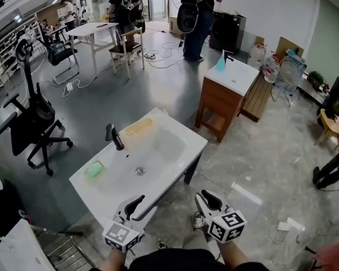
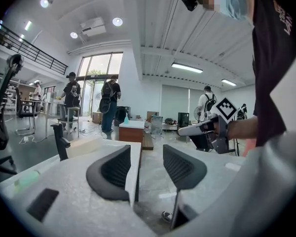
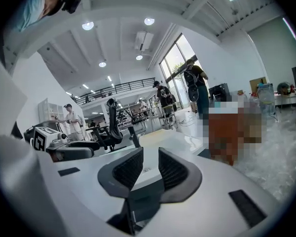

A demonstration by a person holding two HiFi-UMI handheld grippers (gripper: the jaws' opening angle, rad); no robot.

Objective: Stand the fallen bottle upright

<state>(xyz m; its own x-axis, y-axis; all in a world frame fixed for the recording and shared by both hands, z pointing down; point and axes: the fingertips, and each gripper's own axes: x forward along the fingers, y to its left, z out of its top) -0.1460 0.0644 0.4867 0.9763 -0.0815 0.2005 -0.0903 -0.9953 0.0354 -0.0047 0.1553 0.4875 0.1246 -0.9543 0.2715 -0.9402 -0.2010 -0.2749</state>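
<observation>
Left gripper (image 1: 142,203), right gripper (image 1: 205,200): jaws apart (both empty); one bottle (image 1: 94,169) flat on sink (image 1: 186,143).

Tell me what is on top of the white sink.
A black faucet, a green item lying flat, and a yellowish pad at the far edge. The left gripper covers part of the sink's near edge.

Bottle (image 1: 94,169) on sink (image 1: 191,144) rim, near faucet (image 1: 114,136)
</observation>
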